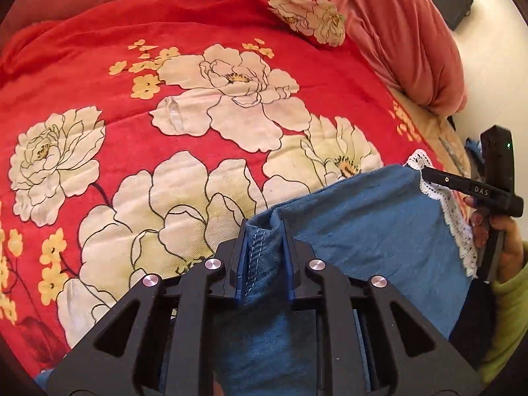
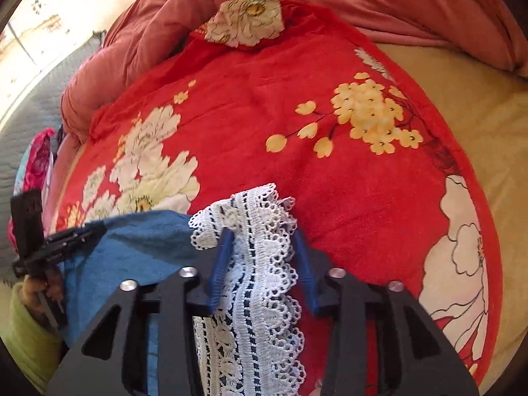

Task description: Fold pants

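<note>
Only readable thing I can spot is "DAS" in small pale letters on the black body of the right gripper (image 1: 425, 171), seen from the left wrist view. Nothing legible on the pants, the lace or the floral bedspread.

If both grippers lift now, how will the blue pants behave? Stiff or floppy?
Probably floppy: the blue pants bunch between the left gripper pads and sag toward the right gripper. The lace trim looks openwork, so it may snag or stretch. Likely light; the floral blanket barely dents.
</note>
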Tool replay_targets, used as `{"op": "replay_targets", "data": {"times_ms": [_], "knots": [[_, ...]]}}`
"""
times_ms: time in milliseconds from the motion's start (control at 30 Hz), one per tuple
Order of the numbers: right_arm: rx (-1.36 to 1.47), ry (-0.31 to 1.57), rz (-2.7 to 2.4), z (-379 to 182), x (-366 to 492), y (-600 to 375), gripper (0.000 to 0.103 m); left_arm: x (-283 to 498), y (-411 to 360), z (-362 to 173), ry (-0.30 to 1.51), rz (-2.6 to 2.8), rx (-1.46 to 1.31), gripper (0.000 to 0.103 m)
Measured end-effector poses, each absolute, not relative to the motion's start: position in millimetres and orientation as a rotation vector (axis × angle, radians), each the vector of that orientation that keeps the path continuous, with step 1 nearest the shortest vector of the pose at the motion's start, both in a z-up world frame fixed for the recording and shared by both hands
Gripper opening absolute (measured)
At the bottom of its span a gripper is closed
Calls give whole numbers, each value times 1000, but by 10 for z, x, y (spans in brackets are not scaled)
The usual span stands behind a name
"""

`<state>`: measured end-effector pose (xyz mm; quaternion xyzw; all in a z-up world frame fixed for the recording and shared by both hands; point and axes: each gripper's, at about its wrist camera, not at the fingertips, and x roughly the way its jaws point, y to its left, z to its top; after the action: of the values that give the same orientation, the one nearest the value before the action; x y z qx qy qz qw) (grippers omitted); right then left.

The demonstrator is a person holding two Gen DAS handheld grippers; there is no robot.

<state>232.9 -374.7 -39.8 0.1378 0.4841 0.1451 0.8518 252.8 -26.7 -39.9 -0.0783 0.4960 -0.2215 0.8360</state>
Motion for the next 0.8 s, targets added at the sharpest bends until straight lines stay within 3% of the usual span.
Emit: {"op": "replay_targets", "data": {"times_ms": [33, 67, 267, 300, 333, 367, 433, 600, 800], "knots": [[310, 1018, 306, -402, 2348, -3777, 44, 2528, -243, -382, 1051, -466, -170, 28], [320, 1021, 304, -413, 2378, -3795, 44, 2528, -231, -378, 1050, -460, -169, 32], [323, 1065, 368, -531, 2580, -3724, 46, 2520, -274, -424, 1059, -469, -167, 33], [305, 1058, 378, -518, 2562, -3699, 37, 2508, -282, -424, 1059, -474, -176, 31], [303, 1052, 394, -504, 2541, -3682, 23, 2505, -299, -427, 1060, -480, -187, 19], [313, 1045, 427, -491, 2507, -3656, 21, 2503, -315, -433, 1063, -487, -197, 13], [271, 1000, 430, -412, 2402, -3600, 18, 2473, -346, -404, 1051, -485, -186, 8], [145, 718, 371, 192, 2144, -3530, 17, 2431, -348, -197, 961, -473, -160, 7], [-21, 884, 286, -146, 2522, -3295, 18, 2465, -379, -306, 979, -390, -74, 8]]}}
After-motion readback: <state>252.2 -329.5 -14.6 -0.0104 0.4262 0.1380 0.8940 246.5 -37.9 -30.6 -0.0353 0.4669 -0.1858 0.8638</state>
